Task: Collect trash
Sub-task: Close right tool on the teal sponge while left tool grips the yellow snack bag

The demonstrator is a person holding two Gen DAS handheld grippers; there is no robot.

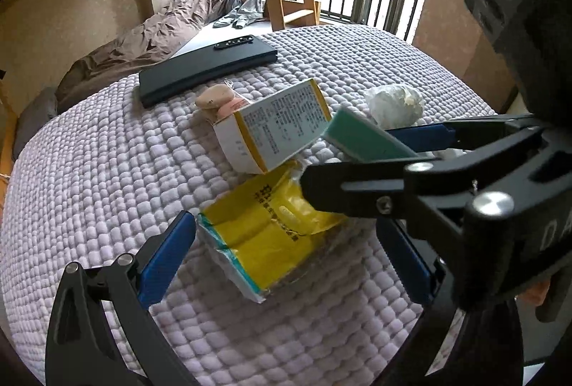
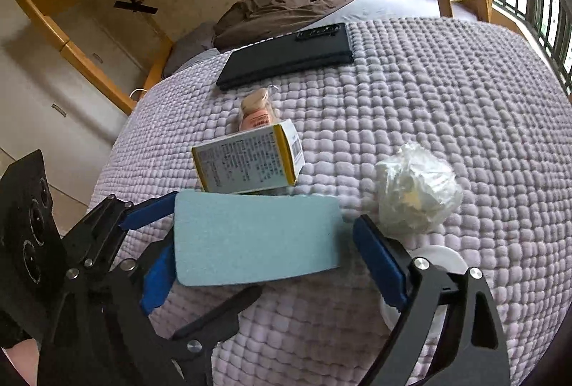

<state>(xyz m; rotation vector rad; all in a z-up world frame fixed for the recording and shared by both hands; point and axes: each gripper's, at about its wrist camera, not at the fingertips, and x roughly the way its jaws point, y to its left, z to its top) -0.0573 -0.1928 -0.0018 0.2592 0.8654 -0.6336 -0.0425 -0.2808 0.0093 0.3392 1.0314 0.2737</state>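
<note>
Left wrist: crumpled yellow wrapper (image 1: 275, 235) on quilt (image 1: 107, 171)

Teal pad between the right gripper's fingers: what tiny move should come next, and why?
Probably close the right gripper on the teal pad. The pad lies between its open jaws, but a strip of purple blanket shows between the pad's edge and one finger, so it does not look gripped yet.

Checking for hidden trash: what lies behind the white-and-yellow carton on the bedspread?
Behind the carton lies a small clear packet with pinkish contents, partly hidden by it; further back, a dark flat case. What the carton's base covers cannot be seen.
</note>
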